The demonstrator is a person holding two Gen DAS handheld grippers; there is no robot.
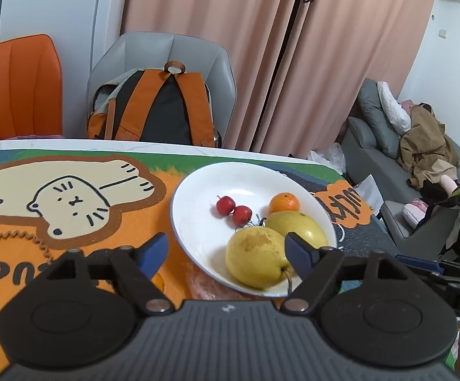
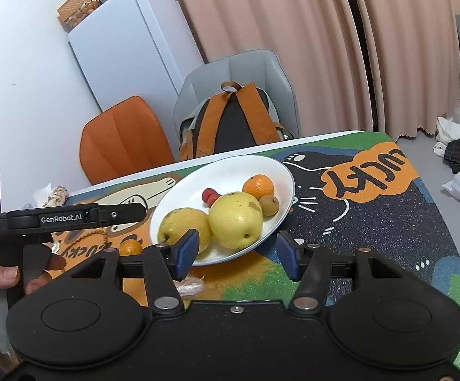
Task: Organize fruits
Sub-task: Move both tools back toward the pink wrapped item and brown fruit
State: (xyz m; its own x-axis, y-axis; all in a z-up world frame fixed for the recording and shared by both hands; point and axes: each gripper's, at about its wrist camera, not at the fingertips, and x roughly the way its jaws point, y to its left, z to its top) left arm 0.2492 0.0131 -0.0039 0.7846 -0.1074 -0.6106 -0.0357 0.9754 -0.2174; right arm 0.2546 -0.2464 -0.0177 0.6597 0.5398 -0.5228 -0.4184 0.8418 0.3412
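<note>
White ceramic plate (image 1: 198,190) on the cartoon-cat mat surface (image 1: 71,190) holds two yellow pears (image 1: 255,260), red berries (image 1: 233,211) and an orange tangerine (image 1: 284,203); the left claw (image 1: 226,252) gapes empty above its rim.

Right wrist view: the right claw (image 2: 236,252) hovers part-open, empty, before the same plate (image 2: 280,171).

You're getting even, soft indoor light, faint shadows under the fruit in the white plate (image 1: 198,190). Fisheye is bending the curtains (image 2: 293,47) and edges, corners going dark. Slight softness up close, no glare.
</note>
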